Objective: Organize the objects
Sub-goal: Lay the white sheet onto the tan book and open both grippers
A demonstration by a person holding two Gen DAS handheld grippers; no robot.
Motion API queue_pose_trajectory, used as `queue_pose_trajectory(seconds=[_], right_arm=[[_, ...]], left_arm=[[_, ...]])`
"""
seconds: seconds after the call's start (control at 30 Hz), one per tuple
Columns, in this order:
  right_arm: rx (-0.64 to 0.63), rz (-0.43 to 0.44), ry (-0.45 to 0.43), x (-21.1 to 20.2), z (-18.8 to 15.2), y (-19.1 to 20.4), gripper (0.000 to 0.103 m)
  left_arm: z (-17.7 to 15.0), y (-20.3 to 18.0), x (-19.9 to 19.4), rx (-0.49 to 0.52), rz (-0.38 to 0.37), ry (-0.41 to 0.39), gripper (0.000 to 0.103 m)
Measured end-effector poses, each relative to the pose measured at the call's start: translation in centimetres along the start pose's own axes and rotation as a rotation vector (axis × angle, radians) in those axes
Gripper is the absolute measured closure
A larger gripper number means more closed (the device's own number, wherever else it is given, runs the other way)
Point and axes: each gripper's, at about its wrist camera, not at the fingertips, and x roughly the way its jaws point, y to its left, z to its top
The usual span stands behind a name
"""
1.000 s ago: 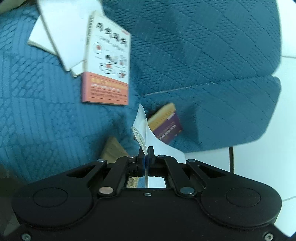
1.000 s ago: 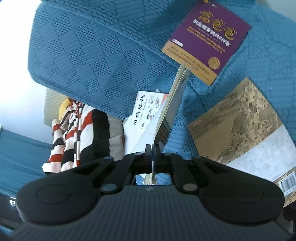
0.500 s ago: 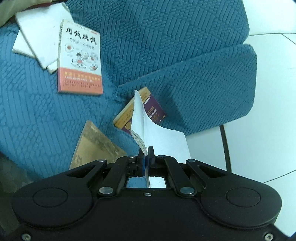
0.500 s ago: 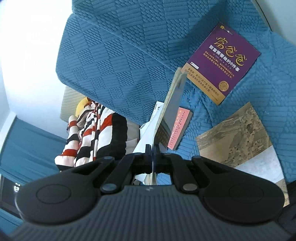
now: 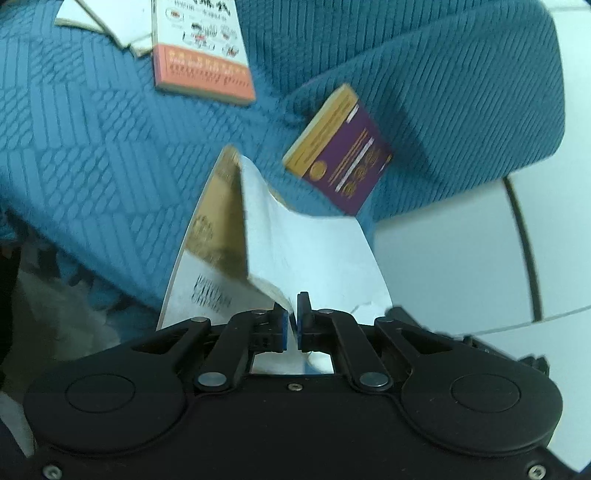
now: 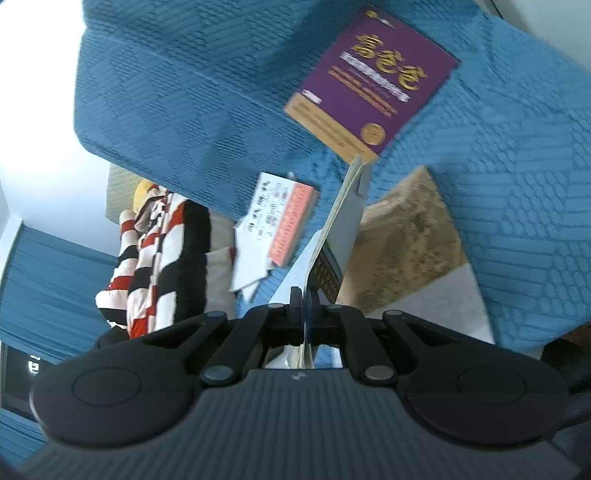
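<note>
Both grippers, left (image 5: 291, 314) and right (image 6: 305, 299), pinch booklet (image 5: 295, 243). Booklet now nearer tan book (image 6: 402, 236) than a second ago, over sofa (image 5: 92, 166) front edge. Likely stacking; not yet released.

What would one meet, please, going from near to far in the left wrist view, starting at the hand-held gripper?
Left hand-held gripper → the tan-and-white booklet it pinches → purple book → orange-banded white book → white books at the top edge, all lying on the blue quilted sofa.
</note>
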Motion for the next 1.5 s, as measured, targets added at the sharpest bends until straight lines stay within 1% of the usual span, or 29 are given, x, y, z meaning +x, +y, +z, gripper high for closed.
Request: queue_pose_trajectory(seconds=[0.17,0.27,0.6,0.7,0.8,0.87,0.9,0.97,1.0,1.03,1.07,1.1,1.13,1.23,1.3,1.5], right_arm=[[0.000,-0.040,0.013,0.3,-0.3,-2.5,0.098],[-0.001,-0.067,0.030,0.5,-0.7,-3.8,0.099],[-0.013,-0.177,0.072,1.2,-1.5,-6.1,0.098],[-0.004,-0.193,0.077,1.2,-1.7,-6.6,0.098],[0.004,-0.188,0.080,1.0,-1.8,-6.9,0.097],[-0.009,-0.212,0.081,1.0,-1.8,-6.7,0.095],[-0.036,-0.234,0.082,1.0,-1.9,-6.4,0.095],[-0.071,-0.272,0.079,1.0,-1.9,-5.8,0.093],[-0.076,-0.286,0.082,1.0,-1.9,-5.7,0.090],[-0.081,-0.302,0.085,1.0,-1.9,-5.5,0.081],[-0.085,-0.319,0.080,0.9,-1.9,-5.4,0.074],[-0.086,-0.324,0.070,0.7,-1.9,-5.4,0.059],[-0.086,-0.324,0.058,0.4,-1.8,-5.4,0.051],[-0.086,-0.313,0.037,-0.5,-1.8,-4.8,0.051],[-0.097,-0.323,0.007,-1.4,-1.8,-3.9,0.051],[-0.194,-0.305,-0.071,-3.6,-2.2,0.3,0.051]], left_arm=[[-1.4,0.2,1.1,0.027,0.051,0.046,0.099],[-2.0,0.2,1.7,0.032,0.069,0.071,0.099],[-2.7,1.1,3.5,0.032,0.125,0.135,0.095],[-2.7,1.2,3.8,0.027,0.136,0.151,0.089],[-2.9,1.3,3.8,0.026,0.150,0.162,0.080],[-3.0,1.3,3.9,0.026,0.148,0.176,0.069],[-3.1,1.2,3.8,0.034,0.147,0.180,0.066],[-3.3,0.9,3.6,0.055,0.145,0.185,0.053],[-3.3,0.7,3.4,0.064,0.148,0.185,0.051],[-3.4,0.5,3.2,0.077,0.157,0.186,0.048],[-3.5,0.3,3.0,0.088,0.167,0.186,0.046],[-3.6,0.2,2.8,0.095,0.175,0.185,0.045],[-3.7,0.1,2.5,0.100,0.176,0.183,0.044],[-3.8,-0.2,1.3,0.117,0.172,0.172,0.043],[-3.7,-0.6,0.4,0.142,0.175,0.156,0.043],[-3.4,-3.2,-3.0,0.252,0.165,0.085,0.043]])
